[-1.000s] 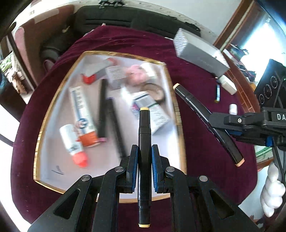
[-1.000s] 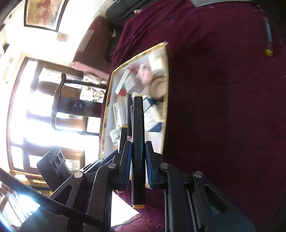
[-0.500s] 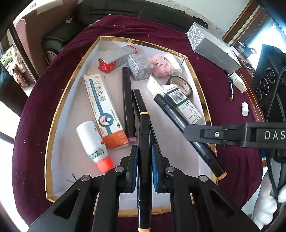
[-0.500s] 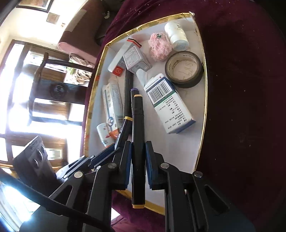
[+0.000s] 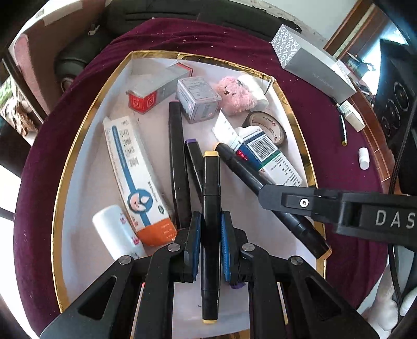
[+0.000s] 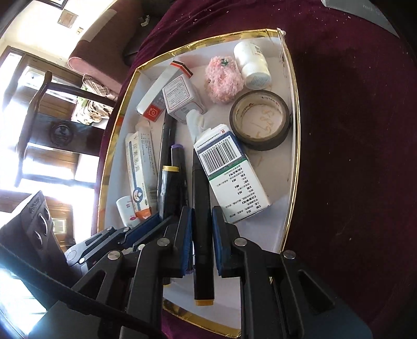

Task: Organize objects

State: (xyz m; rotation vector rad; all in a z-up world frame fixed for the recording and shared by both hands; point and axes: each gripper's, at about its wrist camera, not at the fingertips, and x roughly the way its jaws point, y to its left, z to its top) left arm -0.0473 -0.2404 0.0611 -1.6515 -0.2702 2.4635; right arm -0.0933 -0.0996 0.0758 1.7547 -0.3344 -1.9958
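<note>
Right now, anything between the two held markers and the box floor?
Partly. Below the left marker lie two loose markers, the purple-capped one directly under it. The right marker rests against the barcode carton. Bare floor shows only nearer the right rim.

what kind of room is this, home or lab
Most likely a home living or dining room: a table under a maroon velvet cloth, a carved wooden chair by bright windows, and a framed picture on the wall.

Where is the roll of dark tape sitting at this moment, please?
The roll of dark tape lies flat inside the gold-rimmed tray, by its right wall, beside the pink fluffy ball and barcoded box.
</note>
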